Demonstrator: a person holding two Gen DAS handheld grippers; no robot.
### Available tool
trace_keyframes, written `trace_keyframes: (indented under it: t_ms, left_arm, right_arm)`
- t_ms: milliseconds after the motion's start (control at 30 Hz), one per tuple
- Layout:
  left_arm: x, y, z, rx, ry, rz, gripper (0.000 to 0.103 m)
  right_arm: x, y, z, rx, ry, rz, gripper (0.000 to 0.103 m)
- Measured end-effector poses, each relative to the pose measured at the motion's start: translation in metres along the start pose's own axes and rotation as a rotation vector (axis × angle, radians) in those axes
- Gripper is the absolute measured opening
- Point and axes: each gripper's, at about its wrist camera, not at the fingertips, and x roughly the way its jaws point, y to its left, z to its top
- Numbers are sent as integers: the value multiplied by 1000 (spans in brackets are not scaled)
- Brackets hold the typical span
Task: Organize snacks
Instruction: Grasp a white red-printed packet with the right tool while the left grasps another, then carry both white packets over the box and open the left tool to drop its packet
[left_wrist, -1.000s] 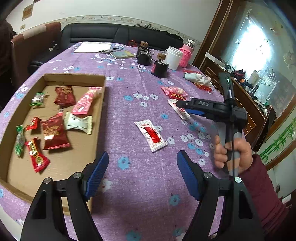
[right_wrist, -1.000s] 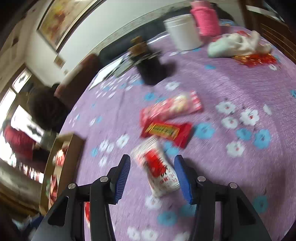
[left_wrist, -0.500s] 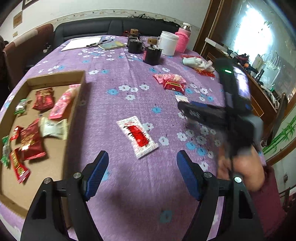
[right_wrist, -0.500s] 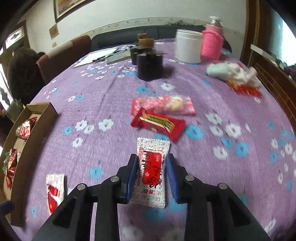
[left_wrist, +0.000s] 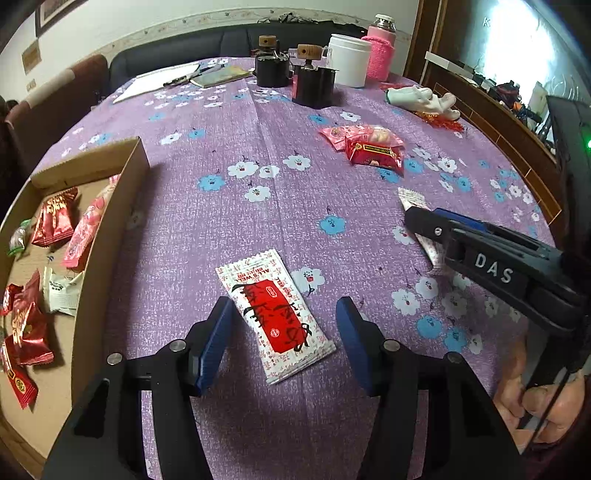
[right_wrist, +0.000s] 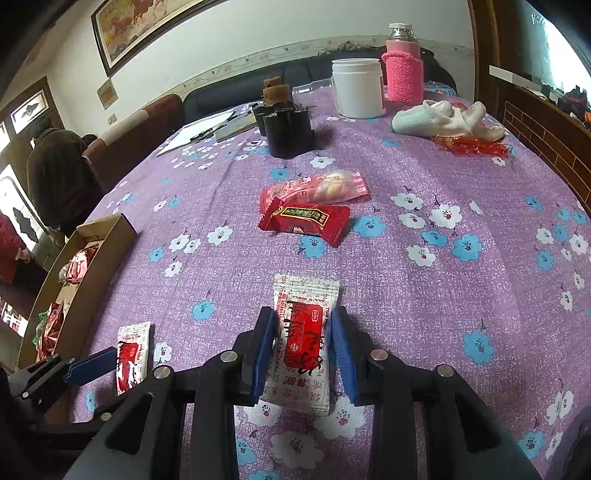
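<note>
A white-and-red snack packet (left_wrist: 275, 317) lies flat on the purple flowered tablecloth between the blue pads of my left gripper (left_wrist: 282, 343). Its jaws are closing, with a gap still showing on both sides of the packet. My right gripper (right_wrist: 303, 354) is shut on a second white-and-red packet (right_wrist: 304, 332), its pads pressing the long edges. This packet rests on the cloth. A cardboard box (left_wrist: 129, 177) at the left holds several wrapped snacks. Farther back lie a pink packet (right_wrist: 317, 188) and a red packet (right_wrist: 306, 219), the red one overlapping the pink.
Two black canisters (right_wrist: 288, 129), a white jar (right_wrist: 358, 88), a pink-sleeved bottle (right_wrist: 402, 74) and a white cloth (right_wrist: 443, 118) stand at the far side. Papers (left_wrist: 159, 79) lie at the back left. A person (right_wrist: 55, 173) sits beyond the table's left edge.
My left gripper came forward and down over its packet, and its jaws narrowed around it. My right gripper closed on its packet and has kept hold of it.
</note>
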Motion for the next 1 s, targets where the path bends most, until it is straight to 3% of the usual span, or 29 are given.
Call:
trace_keyframes:
  t_ms: [33,67,100,533,733,833,1000]
  left_arm:
    - [0,-1,0,1,-7,19,45]
    - [-1,0,-1,1,-17,37,29]
    - [-2,2,0,-8,-19,32,28]
    - [-54,44,-5,-128,-97,-64,28]
    - [-102,117,-18,-238,-179,14,29]
    - [-112,150,-29,-284,-183,54,29]
    - [-105,188,-51,-370,-144,52,29]
  right_arm:
    - [0,0,0,4,0,4,33]
    - [0,-1,0,7,-1,7,33]
    - [0,-1,0,11,-2,10,33]
    - [-14,4,0,-36,-89,-16,33]
    - [-15,6,1,-41,-102,-26,33]
    - [-21,16,4,-57,-113,-27,33]
    - [-35,60,8,-96,-89,74,33]
